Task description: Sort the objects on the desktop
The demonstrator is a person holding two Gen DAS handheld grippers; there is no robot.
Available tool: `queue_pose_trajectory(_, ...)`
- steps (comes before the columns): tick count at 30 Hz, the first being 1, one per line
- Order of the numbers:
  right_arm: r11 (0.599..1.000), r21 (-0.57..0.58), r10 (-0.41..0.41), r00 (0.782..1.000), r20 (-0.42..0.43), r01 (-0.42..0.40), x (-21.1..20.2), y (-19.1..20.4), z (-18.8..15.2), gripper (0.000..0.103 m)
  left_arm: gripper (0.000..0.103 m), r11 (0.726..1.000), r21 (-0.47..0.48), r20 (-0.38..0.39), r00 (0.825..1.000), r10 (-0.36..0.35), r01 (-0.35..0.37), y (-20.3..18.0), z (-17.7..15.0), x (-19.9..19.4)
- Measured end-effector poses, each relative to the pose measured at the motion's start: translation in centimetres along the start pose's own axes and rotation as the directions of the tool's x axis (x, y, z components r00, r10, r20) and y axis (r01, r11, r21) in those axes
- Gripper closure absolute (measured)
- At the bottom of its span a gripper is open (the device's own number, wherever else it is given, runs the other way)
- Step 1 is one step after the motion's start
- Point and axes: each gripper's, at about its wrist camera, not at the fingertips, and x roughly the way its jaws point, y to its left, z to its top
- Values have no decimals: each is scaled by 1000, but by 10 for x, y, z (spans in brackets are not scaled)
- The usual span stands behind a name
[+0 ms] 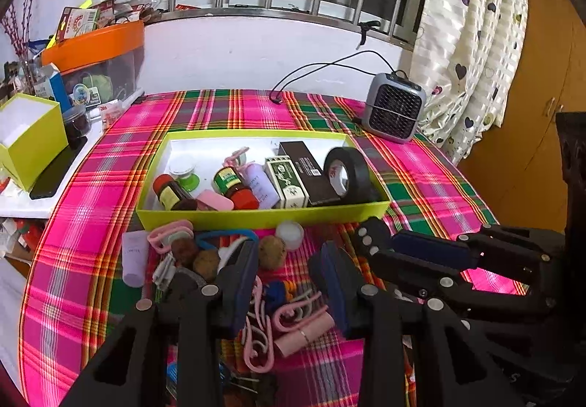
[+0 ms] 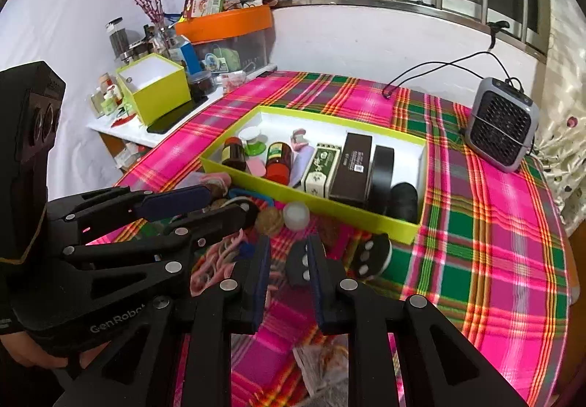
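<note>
Plaid tablecloth (image 2: pixel 494 260); packet (image 2: pixel 326 366), perhaps, right-view only.

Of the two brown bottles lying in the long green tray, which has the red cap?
The bottle with the green label, nearer the tray's middle. The other bottle, toward the left end, has a yellow label and a dark cap.

Half-filled lime tray (image 1: pixel 256 218), clutter (image 1: pixel 227 260) beside
</note>
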Motion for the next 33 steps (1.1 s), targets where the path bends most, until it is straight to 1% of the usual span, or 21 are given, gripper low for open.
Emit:
queue_pose_trajectory(14, 1000, 9, 20, 1000, 8, -20, -19, -8, -17, 82, 68, 1000, 26, -14, 1000, 15, -15, -24, -12, -13)
queue_pose_trajectory(20, 1000, 13, 25, 1000, 10, -26, -24, -10, -22, 82, 69, 1000, 24, -24, 1000, -1, 2, -28, -14, -16)
queue_pose_trajectory(23, 999, 16, 28, 1000, 7, -28, -23, -10, -23, 82, 72, 1000, 20, -34, 999, -15, 15, -29, -16, -14)
queue_pose_trajectory(30, 999, 17, 35, 999, -1, -35, -18, -11, -23, 82, 73, 999, -7, -54, 997, -48, 48, -23, -17, -5)
queue_pose_trajectory(33, 999, 16, 38, 999, -7, -38, -14, -11, -22, 82, 73, 999, -8, -52, 998, -42, 41, -22, -18, -4)
